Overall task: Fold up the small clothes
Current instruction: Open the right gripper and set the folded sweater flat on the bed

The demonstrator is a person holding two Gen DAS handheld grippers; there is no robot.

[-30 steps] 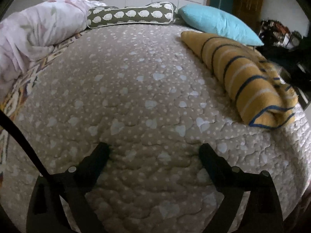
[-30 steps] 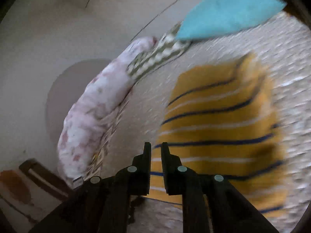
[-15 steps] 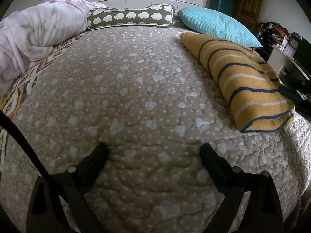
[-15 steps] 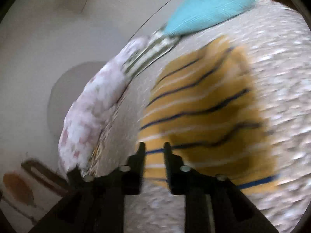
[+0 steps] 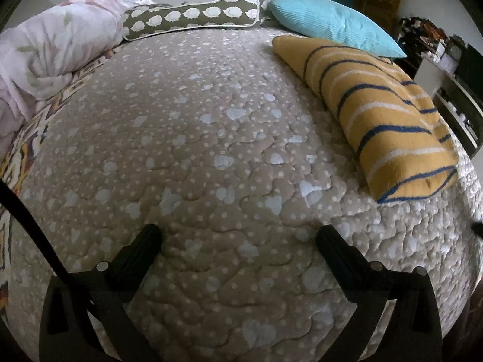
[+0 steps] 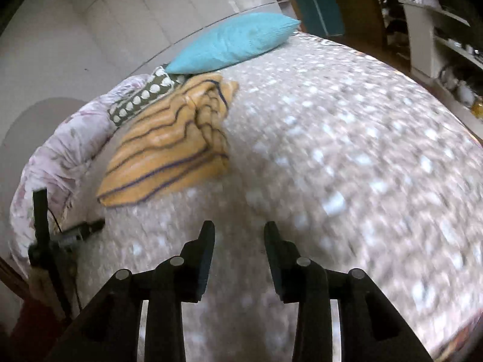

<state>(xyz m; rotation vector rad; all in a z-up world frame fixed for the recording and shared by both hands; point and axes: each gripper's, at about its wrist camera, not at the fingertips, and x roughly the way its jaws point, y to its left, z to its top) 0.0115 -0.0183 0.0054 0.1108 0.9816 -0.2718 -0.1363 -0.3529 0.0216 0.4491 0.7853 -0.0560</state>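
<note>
A folded yellow garment with blue and white stripes [image 5: 380, 111] lies on the beige quilted bed [image 5: 196, 150], at the right in the left wrist view. In the right wrist view the garment [image 6: 175, 144] lies to the far left, lumpy at one edge. My left gripper [image 5: 238, 235] is open and empty, low over the quilt, well short of the garment. My right gripper [image 6: 240, 232] is open and empty above bare quilt, apart from the garment. The other hand-held gripper [image 6: 60, 235] shows at the left edge of the right wrist view.
A turquoise pillow [image 5: 332, 27], a green bolster with white shapes [image 5: 193, 15] and a bunched floral duvet [image 5: 54, 45] line the head of the bed. Shelves and clutter [image 6: 446, 45] stand beyond the bed's right side.
My right gripper was shut on the striped garment, then let go, opened and drew back to the right. The garment now lies flat on the bed. My left gripper stayed open and nearly still.
</note>
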